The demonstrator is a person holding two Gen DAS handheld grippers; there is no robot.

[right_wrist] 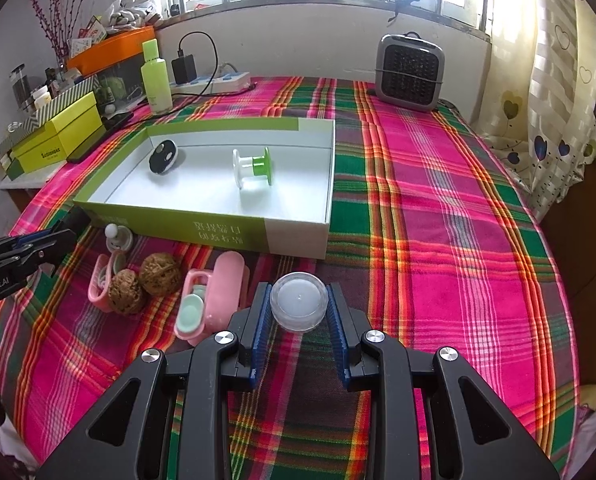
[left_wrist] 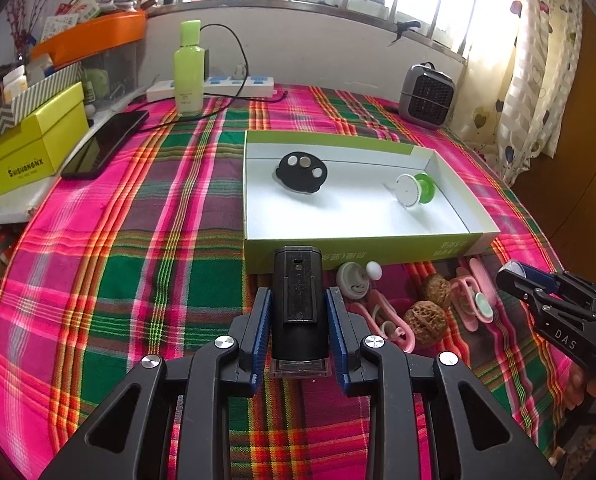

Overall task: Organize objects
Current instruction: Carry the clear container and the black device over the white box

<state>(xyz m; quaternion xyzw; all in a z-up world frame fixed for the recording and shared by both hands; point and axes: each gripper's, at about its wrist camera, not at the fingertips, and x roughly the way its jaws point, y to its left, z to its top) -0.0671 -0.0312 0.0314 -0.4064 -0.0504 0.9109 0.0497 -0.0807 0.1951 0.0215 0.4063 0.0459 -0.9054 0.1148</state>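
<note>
Left wrist view: left gripper (left_wrist: 298, 308) jaws pinch a black cylinder (left_wrist: 297, 300) before the box (left_wrist: 361, 246) at mid-desk. Right gripper (right_wrist: 298, 304) jaws pinch a clear jar (right_wrist: 299, 302); walnuts (right_wrist: 160, 272) lie near the box's front wall.

Your right gripper (right_wrist: 299, 307) pinches a small clear round jar (right_wrist: 298, 301) between its blue pads, above the plaid-covered table (right_wrist: 437, 220). Toward the far left corner lies the open green box (right_wrist: 298, 236), holding a black disc (right_wrist: 162, 157) and a white-and-green spool (right_wrist: 253, 168). Just beside its near wall sit two walnuts (right_wrist: 144, 280) and pink cases (right_wrist: 214, 296). Your left gripper (right_wrist: 64, 236) enters at the left edge.
</note>
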